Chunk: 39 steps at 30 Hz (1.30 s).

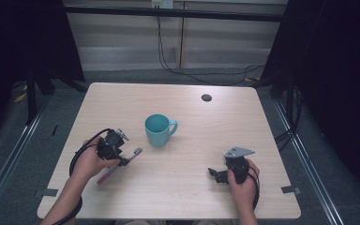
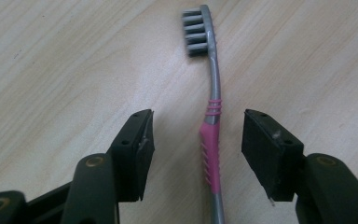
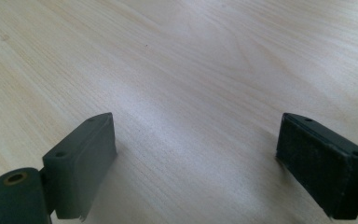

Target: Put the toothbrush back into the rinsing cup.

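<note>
My high view looks forward and down from above the near edge, taking in the whole tabletop [image 1: 201, 126]. The left gripper view sits low and close, looking along its tongs [image 2: 196, 144] at the toothbrush [image 2: 212, 140], which the high view shares. The right gripper view skims bare wood, equally near.

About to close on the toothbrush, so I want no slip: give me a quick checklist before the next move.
1. Toothbrush handle between the left tool pads: ok.
2. Pads touching handle: not ok, gaps both sides.
3. Handle centred: not ok, nearer one pad.
4. Toothbrush flat on table: ok.
5. Teal mug apart from toothbrush: ok.
6. Right tool open and holding nothing: ok.
</note>
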Tool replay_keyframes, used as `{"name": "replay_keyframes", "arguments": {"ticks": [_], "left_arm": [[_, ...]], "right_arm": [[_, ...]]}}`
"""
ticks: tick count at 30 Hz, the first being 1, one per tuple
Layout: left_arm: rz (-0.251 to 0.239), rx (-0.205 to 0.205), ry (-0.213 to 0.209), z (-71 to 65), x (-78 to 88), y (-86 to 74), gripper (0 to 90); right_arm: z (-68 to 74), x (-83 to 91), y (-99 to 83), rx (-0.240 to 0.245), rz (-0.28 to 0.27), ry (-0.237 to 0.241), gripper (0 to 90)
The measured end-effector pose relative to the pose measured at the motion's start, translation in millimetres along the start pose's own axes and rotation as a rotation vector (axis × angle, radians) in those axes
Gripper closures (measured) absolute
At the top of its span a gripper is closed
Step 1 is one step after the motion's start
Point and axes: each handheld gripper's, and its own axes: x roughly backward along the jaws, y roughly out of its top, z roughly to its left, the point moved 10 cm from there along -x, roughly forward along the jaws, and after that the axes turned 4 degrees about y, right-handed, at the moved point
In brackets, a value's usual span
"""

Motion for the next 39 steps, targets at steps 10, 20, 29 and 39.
{"name": "replay_keyframes", "arguments": {"ticks": [10, 20, 29, 39], "left_arm": [[0.023, -0.012, -0.004, -1.3, -1.1, 5.2, 52.9], [0.067, -0.027, -0.023, -6.0, -5.3, 9.2, 58.4], [0.123, -0.047, -0.024, -6.7, -10.9, 6.5, 64.8], [0.175, -0.049, -0.015, -7.3, -11.6, 7.5, 78.5]], "right_arm": [[-0.1, -0.1, 0.1, 0.0, -0.001, -0.001, 11.2], [-0.1, -0.1, 0.1, 0.002, -0.001, 0.0, 11.2], [-0.2, -0.1, 0.1, 0.002, -0.001, 0.0, 11.2], [-0.2, 0.0, 0.0, 0.0, 0.0, -0.001, 11.2]]}}
